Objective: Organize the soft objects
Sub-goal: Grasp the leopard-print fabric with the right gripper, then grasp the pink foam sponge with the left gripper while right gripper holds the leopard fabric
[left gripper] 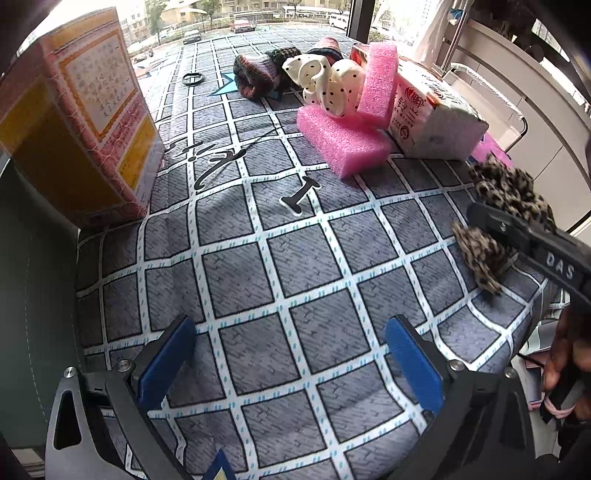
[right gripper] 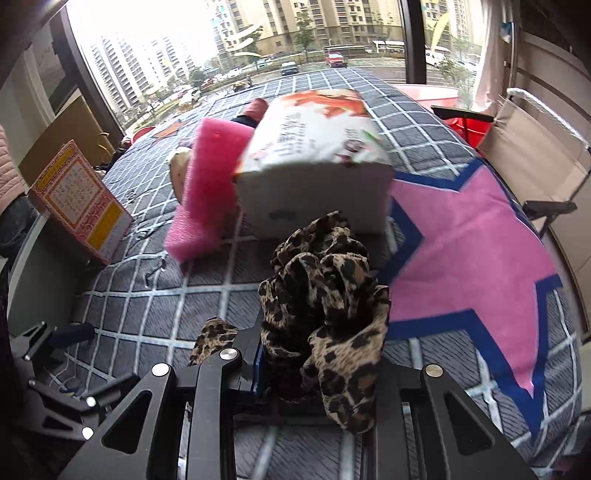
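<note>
The leopard scrunchie (right gripper: 325, 314) was pinched by the right gripper (right gripper: 317, 369). The left gripper (left gripper: 291, 365) was spread, empty. Beyond them, the pink foam blocks (left gripper: 343, 140) and knitted pieces (left gripper: 258, 74) were left unsorted

Looks like somebody's apartment, a bedroom or sunroom up against a big window (right gripper: 240, 44). High-rise residential blocks (right gripper: 332, 22) and parked cars are showing outside. A checked grey bedsheet (left gripper: 258, 258) with a pink star is covering the surface, a folding chair (right gripper: 535, 155) is sitting beside it, and a tissue pack (left gripper: 432, 114) is lying around.
</note>
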Demonstrator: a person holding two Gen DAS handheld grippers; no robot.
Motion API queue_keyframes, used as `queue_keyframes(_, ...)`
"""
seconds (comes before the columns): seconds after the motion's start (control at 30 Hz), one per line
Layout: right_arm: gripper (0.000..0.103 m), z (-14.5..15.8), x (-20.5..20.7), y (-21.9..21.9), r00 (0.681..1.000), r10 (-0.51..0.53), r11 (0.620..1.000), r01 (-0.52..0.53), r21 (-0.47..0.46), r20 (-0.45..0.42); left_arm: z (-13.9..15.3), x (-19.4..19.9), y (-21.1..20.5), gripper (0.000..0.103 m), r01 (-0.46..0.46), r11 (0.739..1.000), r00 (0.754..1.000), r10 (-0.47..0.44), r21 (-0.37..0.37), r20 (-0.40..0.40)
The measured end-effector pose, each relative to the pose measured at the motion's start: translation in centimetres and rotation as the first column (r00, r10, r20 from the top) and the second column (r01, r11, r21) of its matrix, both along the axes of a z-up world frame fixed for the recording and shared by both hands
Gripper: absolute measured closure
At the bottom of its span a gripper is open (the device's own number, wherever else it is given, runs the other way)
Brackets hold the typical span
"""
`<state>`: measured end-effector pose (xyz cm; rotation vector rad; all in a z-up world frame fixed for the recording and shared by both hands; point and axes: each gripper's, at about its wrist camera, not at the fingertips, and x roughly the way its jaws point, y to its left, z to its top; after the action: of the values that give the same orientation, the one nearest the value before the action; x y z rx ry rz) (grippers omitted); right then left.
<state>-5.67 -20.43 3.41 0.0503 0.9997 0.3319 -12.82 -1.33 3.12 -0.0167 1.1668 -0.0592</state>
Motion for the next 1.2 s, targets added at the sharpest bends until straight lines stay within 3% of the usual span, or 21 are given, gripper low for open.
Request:
queue_keyframes(0.17, 0.075, 0.1, -0.6, -1.5, 1.000, -0.012, 1.000, 0.012, -0.020, 0.013, 0.4, 5.0, -1.0, 0.000, -0.028, 0.996, 0.999, 0.025, -0.089, -0.037)
queue_keyframes(0.33, 0.075, 0.2, -0.7, -1.5, 1.000, -0.013, 1.000, 0.014, -0.024, 0.027, 0.4, 9.4, -3.1, 0.000, -0.049, 0.998, 0.999, 0.049, -0.038, -0.012)
queue_keyframes(0.5, 0.075, 0.1, -0.8, -2.0, 1.000, -0.010, 1.000, 0.010, 0.002, 0.025, 0.0, 11.4, -3.4, 0.003, -0.100, 0.995, 0.995, 0.100, 0.018, -0.004)
queue_keyframes(0.57, 0.074, 0.1, -1.0, -2.0, 0.999, -0.005, 1.000, 0.005, -0.002, 0.034, 0.5, 11.7, -2.9, 0.021, -0.113, 0.993, 0.994, 0.113, 0.026, 0.012)
queue_keyframes(0.6, 0.074, 0.1, -1.0, -1.8, 0.999, -0.001, 1.000, 0.001, -0.006, 0.039, 0.9, 11.7, -2.7, 0.045, -0.108, 0.994, 0.994, 0.107, 0.029, 0.022)
queue_keyframes(0.63, 0.074, 0.1, -1.1, -1.8, 0.999, 0.002, 1.000, -0.001, -0.012, 0.043, 1.1, 11.8, -2.3, 0.054, -0.112, 0.993, 0.994, 0.111, 0.043, 0.024)
queue_keyframes(0.7, 0.073, 0.1, -1.1, -1.7, 0.999, 0.005, 1.000, -0.004, -0.017, 0.047, 1.2, 11.8, -1.2, 0.054, -0.127, 0.992, 0.992, 0.127, 0.003, 0.011)
queue_keyframes(0.87, 0.073, 0.1, -1.3, -1.9, 0.999, 0.010, 1.000, -0.010, -0.008, 0.046, 1.0, 7.9, -1.1, 0.054, -0.083, 0.995, 0.996, 0.082, 0.062, 0.022)
queue_keyframes(1.0, 0.073, 0.1, -1.3, -1.9, 0.999, 0.014, 1.000, -0.014, -0.012, 0.045, 0.9, 4.3, -1.8, 0.054, -0.033, 0.999, 0.999, 0.032, 0.043, 0.010)
queue_keyframes(1.2, 0.073, 0.2, -0.9, -2.1, 1.000, 0.009, 1.000, -0.009, 0.001, 0.023, 0.9, 2.5, -2.0, 0.054, -0.011, 1.000, 1.000, 0.011, 0.015, -0.004)
